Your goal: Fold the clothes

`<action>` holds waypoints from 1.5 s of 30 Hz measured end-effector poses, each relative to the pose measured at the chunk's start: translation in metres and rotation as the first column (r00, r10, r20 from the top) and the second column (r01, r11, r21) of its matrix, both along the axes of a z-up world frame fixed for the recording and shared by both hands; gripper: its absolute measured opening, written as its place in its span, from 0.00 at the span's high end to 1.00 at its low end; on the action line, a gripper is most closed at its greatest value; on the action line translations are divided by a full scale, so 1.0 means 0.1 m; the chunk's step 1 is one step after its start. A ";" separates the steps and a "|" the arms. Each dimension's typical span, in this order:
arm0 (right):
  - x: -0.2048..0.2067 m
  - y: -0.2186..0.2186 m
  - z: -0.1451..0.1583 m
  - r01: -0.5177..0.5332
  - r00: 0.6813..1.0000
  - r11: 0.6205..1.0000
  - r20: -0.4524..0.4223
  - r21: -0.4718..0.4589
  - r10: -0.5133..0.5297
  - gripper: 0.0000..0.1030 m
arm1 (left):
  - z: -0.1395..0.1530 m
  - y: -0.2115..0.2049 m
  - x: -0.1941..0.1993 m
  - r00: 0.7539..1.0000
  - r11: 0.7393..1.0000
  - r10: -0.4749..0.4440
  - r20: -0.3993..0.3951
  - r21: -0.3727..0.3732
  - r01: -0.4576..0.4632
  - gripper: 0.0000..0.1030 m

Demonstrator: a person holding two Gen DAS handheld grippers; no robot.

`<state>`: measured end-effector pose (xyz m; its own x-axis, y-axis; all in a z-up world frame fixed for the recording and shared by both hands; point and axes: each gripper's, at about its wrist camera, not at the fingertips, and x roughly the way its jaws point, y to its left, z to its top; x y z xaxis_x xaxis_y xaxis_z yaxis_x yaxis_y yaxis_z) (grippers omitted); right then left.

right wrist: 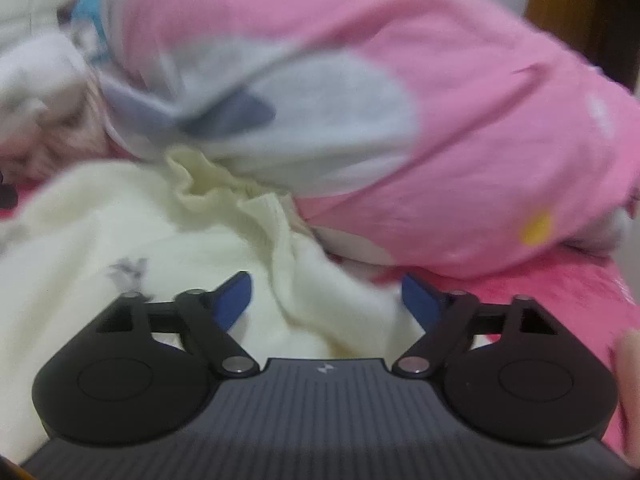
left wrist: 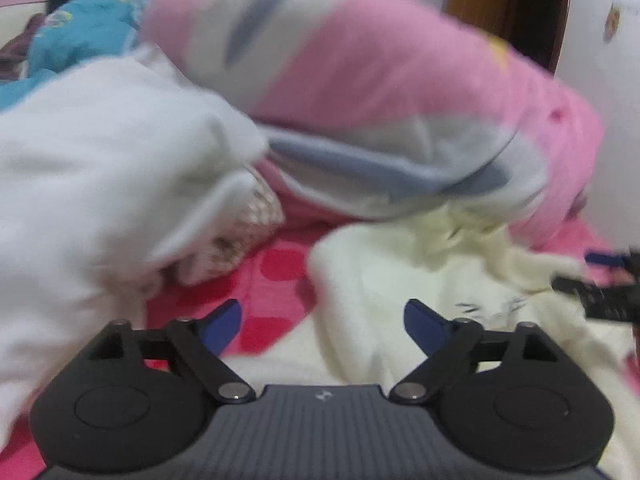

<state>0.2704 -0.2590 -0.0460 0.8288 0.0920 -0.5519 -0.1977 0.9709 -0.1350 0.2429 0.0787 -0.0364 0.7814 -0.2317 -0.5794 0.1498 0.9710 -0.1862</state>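
Since both grippers, left [left wrist: 322, 326] and right [right wrist: 326, 300], hover with jaws spread and empty, the soft, light cream garment [right wrist: 140, 232] looks best pinched at its 12 o'clock crumpled edge.

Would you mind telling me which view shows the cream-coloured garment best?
The right wrist view: the cream-coloured garment fills its lower left, gathered edge visible. The left wrist view shows less of it, at lower right.

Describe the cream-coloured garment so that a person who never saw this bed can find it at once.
Start from the big rolled pink quilt with grey-blue patches across the bed. Directly below its edge, on the pink sheet with red dots, lies the cream-coloured soft garment. Unlike the white garment at its left, it is yellowish and bears a small grey print.
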 end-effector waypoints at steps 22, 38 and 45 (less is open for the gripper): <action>-2.65 -0.27 -0.55 0.308 0.949 0.904 -0.162 0.296 -0.270 0.01 | -0.46 0.51 -1.06 0.965 0.904 0.257 0.046 0.341 -0.257 0.14; -2.62 -0.16 -0.57 0.346 0.934 0.905 -0.176 0.246 -0.310 0.01 | -0.18 0.73 -0.72 0.958 0.951 0.266 0.106 0.136 -0.279 0.73; -2.62 -0.18 -0.57 0.341 0.936 0.907 -0.175 0.249 -0.304 0.01 | 0.78 0.99 -0.74 0.808 0.892 0.400 0.433 0.018 -0.452 0.77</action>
<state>0.0088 -0.2770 -0.1029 0.7615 -0.0066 -0.6481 0.1344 0.9798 0.1479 0.1686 0.1779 0.0412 0.9554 0.2276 -0.1882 -0.2469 0.9652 -0.0859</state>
